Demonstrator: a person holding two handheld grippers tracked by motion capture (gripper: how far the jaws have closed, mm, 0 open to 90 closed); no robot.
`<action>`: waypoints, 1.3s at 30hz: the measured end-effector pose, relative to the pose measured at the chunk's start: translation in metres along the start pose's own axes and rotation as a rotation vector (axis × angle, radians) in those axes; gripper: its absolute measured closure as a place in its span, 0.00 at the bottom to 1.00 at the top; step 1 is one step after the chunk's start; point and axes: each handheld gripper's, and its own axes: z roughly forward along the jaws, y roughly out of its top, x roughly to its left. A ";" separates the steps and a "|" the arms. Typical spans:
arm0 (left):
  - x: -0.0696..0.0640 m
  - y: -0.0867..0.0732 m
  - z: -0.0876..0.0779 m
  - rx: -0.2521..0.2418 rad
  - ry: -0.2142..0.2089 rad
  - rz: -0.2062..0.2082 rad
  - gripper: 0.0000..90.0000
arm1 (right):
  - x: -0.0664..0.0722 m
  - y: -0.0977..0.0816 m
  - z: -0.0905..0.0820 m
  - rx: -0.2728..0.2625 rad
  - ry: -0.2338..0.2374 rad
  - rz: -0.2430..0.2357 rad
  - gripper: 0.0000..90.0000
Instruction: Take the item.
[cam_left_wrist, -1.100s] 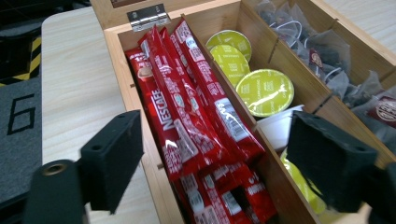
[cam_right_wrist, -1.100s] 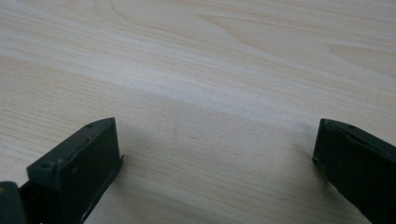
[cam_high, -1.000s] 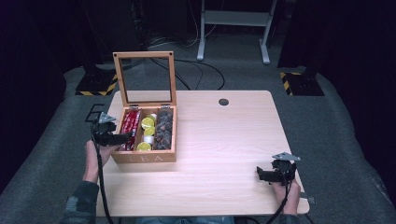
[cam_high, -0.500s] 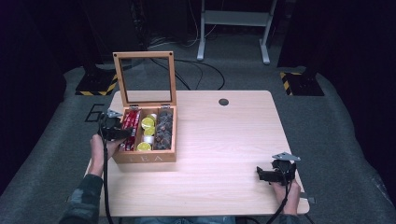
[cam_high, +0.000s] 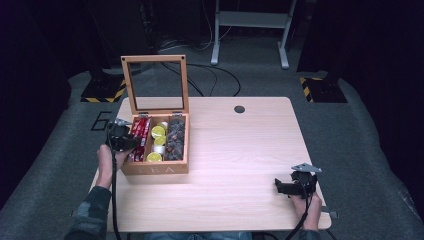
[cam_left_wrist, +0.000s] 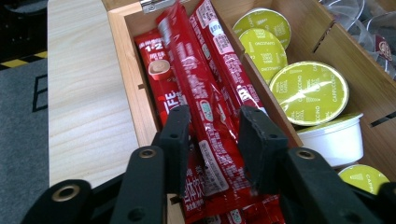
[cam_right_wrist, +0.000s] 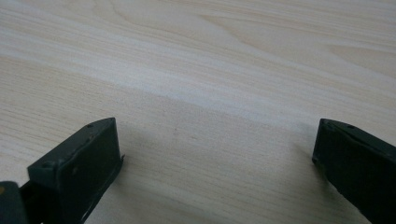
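Presently, your left gripper (cam_high: 121, 140) sits at the 9 o'clock edge of the wooden tea box (cam_high: 150, 168), its jaws reaching into the leftmost compartment. Your left forearm runs up from the 6 o'clock edge of the high view, hand (cam_high: 106, 159) behind the gripper, wrist roughly straight, jaws directed toward 2 o'clock. In the left gripper view the gripper (cam_left_wrist: 215, 135) has its jaws narrowed around a red coffee stick sachet (cam_left_wrist: 201, 100); they have just been closing, and the sachet lies between them. Whether the pads already press on it you cannot tell from this angle; small gaps may remain on either side. That sachet lies on top of further red sachets (cam_left_wrist: 160, 79) in the same compartment, running lengthwise toward 12 o'clock. Green-lidded capsules (cam_left_wrist: 309, 92) fill the compartment at 3 o'clock of it.

Your right gripper (cam_high: 290, 186) rests low over the table (cam_high: 240, 145) near its 5 o'clock corner, well apart from the box, hand (cam_high: 309, 212) behind it, jaws pointing toward 9 o'clock. In the right gripper view its jaws stand wide apart over bare wood, nothing between them.

The box lid (cam_high: 154, 83) stands upright, open.
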 end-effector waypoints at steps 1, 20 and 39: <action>0.000 0.000 0.000 0.004 0.000 -0.007 0.72 | 0.000 0.000 0.000 0.000 0.000 -0.001 0.00; -0.003 0.003 -0.001 0.042 0.010 -0.034 0.86 | 0.000 0.000 0.000 0.000 -0.001 0.000 0.00; -0.006 0.003 -0.017 -0.018 -0.003 -0.023 0.90 | 0.000 0.000 0.000 0.000 0.000 0.000 0.00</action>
